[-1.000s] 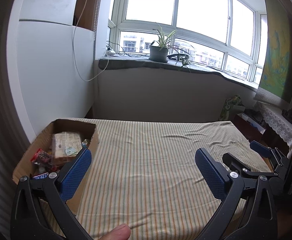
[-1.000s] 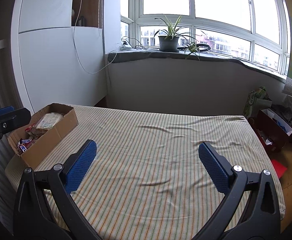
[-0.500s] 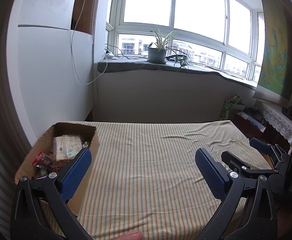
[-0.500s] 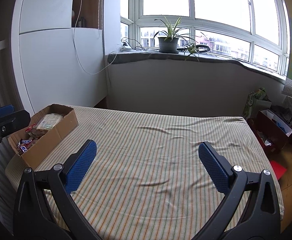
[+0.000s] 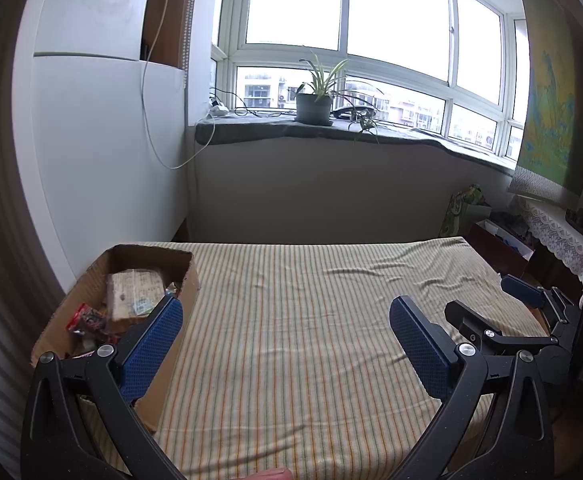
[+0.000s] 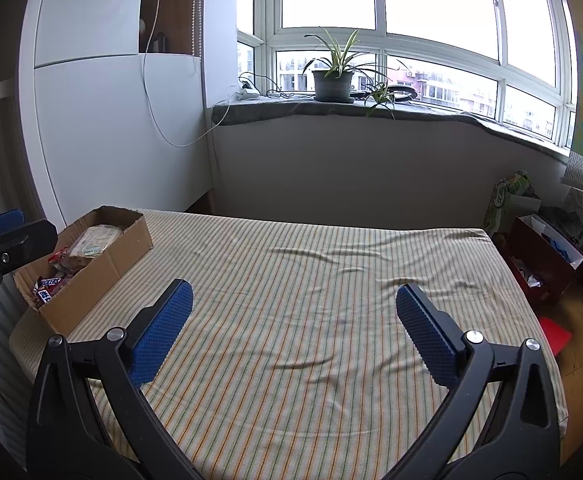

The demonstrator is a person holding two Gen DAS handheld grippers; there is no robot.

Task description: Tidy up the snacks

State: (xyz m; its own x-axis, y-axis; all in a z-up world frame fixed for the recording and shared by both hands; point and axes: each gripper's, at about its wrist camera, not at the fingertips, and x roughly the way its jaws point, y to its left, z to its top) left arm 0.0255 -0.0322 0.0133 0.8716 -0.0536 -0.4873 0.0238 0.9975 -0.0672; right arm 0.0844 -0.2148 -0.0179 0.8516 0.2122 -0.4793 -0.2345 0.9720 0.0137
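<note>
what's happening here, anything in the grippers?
Nothing held. The left gripper and right gripper are both open above the striped bedsheet. The snacks, including a clear-wrapped biscuit pack and Snickers bars, sit in the open brown cardboard box at the bed's left edge.

Daylight floods in from the window (image 5: pixel 371 32) at twelve o'clock, its panes blown out to white, and you get soft, even light across the striped cloth (image 6: pixel 311 320). Its wrinkles cast faint shadows. Fisheye distortion bows the wall (image 5: pixel 91 152) at nine o'clock and the frame corners fall to black. The cardboard box (image 6: pixel 103 280) reads sharp; your gripper arms at six o'clock sit dark against the glare.
</note>
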